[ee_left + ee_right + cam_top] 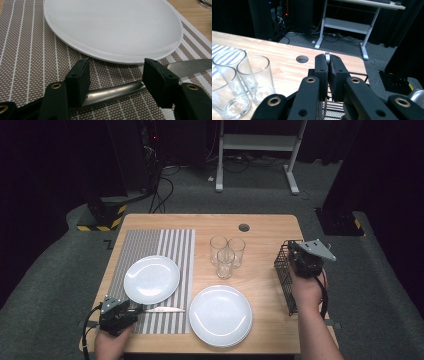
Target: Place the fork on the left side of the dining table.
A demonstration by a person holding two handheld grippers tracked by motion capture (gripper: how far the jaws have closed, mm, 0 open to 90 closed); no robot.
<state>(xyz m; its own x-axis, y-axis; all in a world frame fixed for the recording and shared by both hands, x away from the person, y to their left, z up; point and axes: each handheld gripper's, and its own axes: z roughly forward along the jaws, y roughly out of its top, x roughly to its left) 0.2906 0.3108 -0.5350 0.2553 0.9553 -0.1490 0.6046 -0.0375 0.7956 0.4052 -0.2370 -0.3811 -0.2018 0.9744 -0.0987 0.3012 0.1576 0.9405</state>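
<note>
Knife (120,91): it lay flat on the striped placemat (176,245), just in front of the near edge of the plate on the mat, its blade pointing away from the left gripper toward the second plate.
Left gripper (117,75): its jaws stood apart, one on each side of the knife handle, low over the mat; the handle passed between them, and I could not tell if the pads touched it.
Plate on the mat (151,279): white, empty, resting on the placemat, very close to the knife.
Second plate (220,315): white, on the bare wood, just right of the placemat and near the knife tip.
Glasses (226,252): three clear ones, standing together upright, beyond the second plate.
Right gripper (328,65): clenched on a thin metal piece (327,57), whose rounded end showed above the pads; it was held above the wire basket.
Wire basket (286,270): black, at the right side of the table (265,235), well apart from the knife.
</note>
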